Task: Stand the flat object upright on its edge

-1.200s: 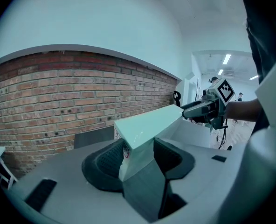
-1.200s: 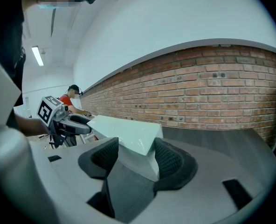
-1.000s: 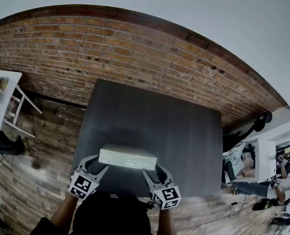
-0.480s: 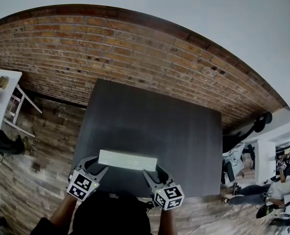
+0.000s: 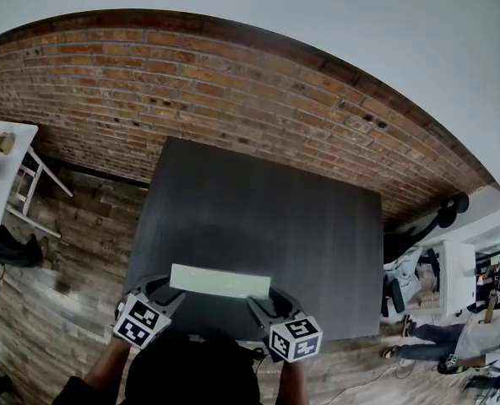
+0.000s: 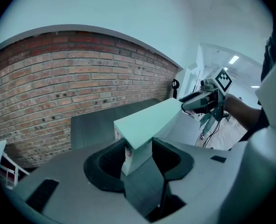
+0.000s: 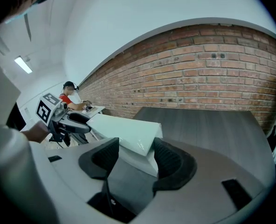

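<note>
A flat white box (image 5: 220,281) stands on its long edge near the front edge of the dark table (image 5: 258,201), showing only its narrow top side from above. My left gripper (image 5: 167,288) holds its left end and my right gripper (image 5: 267,299) its right end. In the left gripper view the box's end (image 6: 152,120) sits between the pads of the left gripper (image 6: 138,155), whose jaws have just been closing on it. In the right gripper view the other end (image 7: 124,134) is pinched by the right gripper (image 7: 135,155).
A brick wall (image 5: 233,83) runs behind the table. A white side table (image 5: 1,163) stands at the left on the wooden floor (image 5: 56,310). People and cables (image 5: 461,336) are at the right. The box is close to the table's front edge.
The box has tipped from showing its broad face to showing only its narrow top edge. Both grippers have turned with it and stayed in much the same place.
</note>
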Demonstrator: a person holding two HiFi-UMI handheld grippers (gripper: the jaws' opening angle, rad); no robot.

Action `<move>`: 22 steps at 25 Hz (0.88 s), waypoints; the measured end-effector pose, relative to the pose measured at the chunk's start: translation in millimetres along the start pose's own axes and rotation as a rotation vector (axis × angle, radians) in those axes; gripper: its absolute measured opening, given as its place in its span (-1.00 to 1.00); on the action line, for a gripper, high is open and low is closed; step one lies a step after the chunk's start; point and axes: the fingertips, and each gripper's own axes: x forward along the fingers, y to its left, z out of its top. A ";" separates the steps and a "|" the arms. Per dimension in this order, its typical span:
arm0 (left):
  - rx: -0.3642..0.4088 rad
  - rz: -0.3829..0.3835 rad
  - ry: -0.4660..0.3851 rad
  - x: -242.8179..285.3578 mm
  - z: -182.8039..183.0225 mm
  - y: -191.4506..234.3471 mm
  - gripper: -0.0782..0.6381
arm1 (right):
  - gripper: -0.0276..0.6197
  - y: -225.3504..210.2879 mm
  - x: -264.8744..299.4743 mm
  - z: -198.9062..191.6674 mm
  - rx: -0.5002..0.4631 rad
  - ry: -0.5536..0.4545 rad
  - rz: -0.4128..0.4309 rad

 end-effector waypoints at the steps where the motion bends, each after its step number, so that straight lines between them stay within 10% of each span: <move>1: 0.001 -0.004 0.012 -0.1 -2.3 -1.3 -0.22 | -0.14 0.9 -0.6 -1.9 0.002 0.016 0.000; 22: -0.001 -0.020 0.122 -3.6 -21.3 -13.2 -0.24 | -0.20 5.2 -8.1 -15.0 0.035 0.171 0.030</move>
